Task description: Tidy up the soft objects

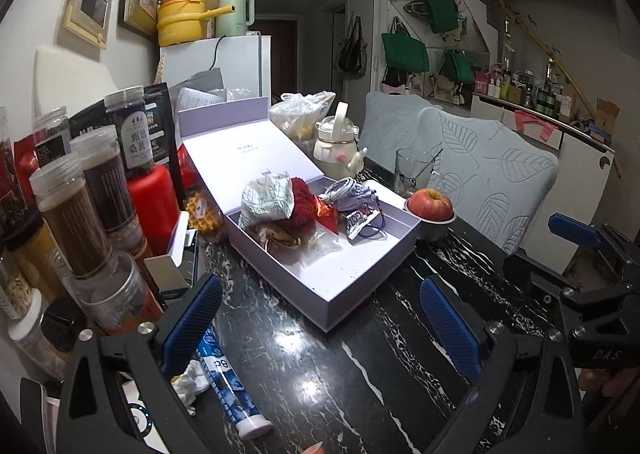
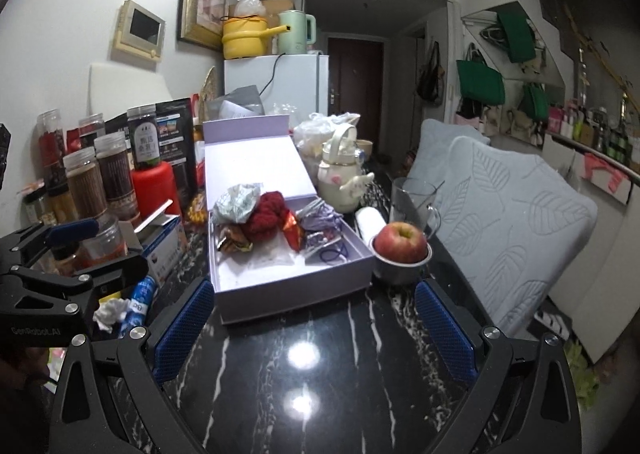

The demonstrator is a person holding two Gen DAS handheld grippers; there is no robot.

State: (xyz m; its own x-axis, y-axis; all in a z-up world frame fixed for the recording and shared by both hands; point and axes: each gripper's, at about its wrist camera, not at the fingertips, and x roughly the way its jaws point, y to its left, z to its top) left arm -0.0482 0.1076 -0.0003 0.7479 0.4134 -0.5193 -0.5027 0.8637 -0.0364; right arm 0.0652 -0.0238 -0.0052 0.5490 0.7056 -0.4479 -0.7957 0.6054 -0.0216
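Observation:
A lilac box [image 1: 370, 272] [image 2: 256, 300] stands open on the black marble table, lid tilted back. Inside lie a crumpled pale cloth [image 1: 266, 197] [image 2: 236, 201], a red knitted piece [image 1: 301, 207] [image 2: 267, 219], a red wrapper [image 1: 329, 215] [image 2: 294, 232], a lilac pouch with cord [image 1: 354, 199] [image 2: 320, 219] and a snack packet [image 2: 234, 244]. My left gripper [image 1: 322, 328] hovers open in front of the box, with nothing between its fingers. My right gripper [image 2: 314, 332] is also open and empty, just short of the box's near wall. The right gripper's body [image 1: 588, 286] shows at the right edge of the left wrist view.
Jars and a red bottle [image 1: 154, 205] crowd the left side. A blue tube [image 1: 228, 378] and crumpled tissue [image 1: 192, 382] lie near the left finger. An apple in a metal bowl [image 2: 402, 250], a glass mug [image 2: 416, 199] and a teapot [image 2: 344, 173] stand right of the box; cushioned chairs [image 2: 516, 221] beyond.

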